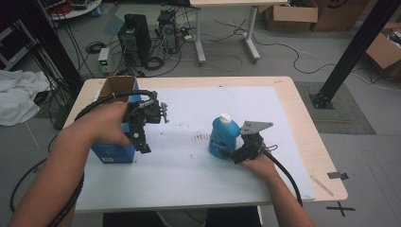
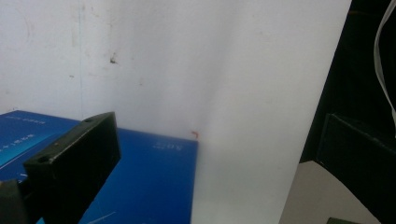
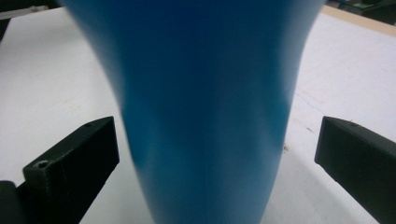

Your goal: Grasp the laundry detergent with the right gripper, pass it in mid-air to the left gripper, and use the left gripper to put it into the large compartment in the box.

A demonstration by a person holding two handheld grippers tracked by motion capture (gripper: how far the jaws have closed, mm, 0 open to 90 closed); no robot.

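A blue bottle (image 1: 222, 138) with a white cap stands upright on the white table cover (image 1: 189, 179), right of centre. My right gripper (image 1: 235, 154) is open at the bottle's near right side. In the right gripper view the blue bottle (image 3: 205, 102) stands between the jaws with a gap on each side. A blue box (image 1: 113, 152) with an open cardboard top sits at the table's left. My left gripper (image 1: 141, 142) hangs open at the box's right edge, jaws pointing down. In the left gripper view its wide jaws span the blue box (image 2: 144, 182) and the white cover (image 2: 196, 70).
The wooden table edge (image 1: 326, 156) shows bare to the right of the cover. Behind the table on the floor stand computer towers (image 1: 135, 38), cables and cardboard boxes (image 1: 291, 14). A black post (image 1: 350, 52) rises at the right, and a white cloth (image 1: 19, 94) lies at far left.
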